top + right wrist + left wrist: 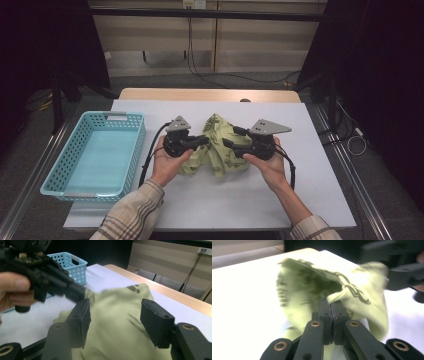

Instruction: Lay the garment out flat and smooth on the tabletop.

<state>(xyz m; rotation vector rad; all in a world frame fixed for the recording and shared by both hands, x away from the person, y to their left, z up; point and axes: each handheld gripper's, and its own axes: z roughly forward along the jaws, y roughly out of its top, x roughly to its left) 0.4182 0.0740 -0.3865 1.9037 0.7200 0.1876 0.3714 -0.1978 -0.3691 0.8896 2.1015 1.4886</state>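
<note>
A crumpled yellow-green cloth (220, 146) with dark print lies bunched in the middle of the white table cover, between my two grippers. My left gripper (202, 141) comes at it from the left. In the left gripper view its jaws (332, 303) are pressed together on a fold of the cloth (312, 285). My right gripper (231, 138) reaches in from the right. Its two pads stand apart in the right gripper view (115, 315), with the cloth (117, 322) lying beneath and between them, unpinched. The left gripper (72, 291) also appears there, blurred, at the cloth's far edge.
A light blue perforated basket (134, 152) sits empty at the table's left side, also in the right gripper view (72, 265). The white cover (225, 200) has bare room in front and to the right. A wooden table edge (210, 94) runs along the back.
</note>
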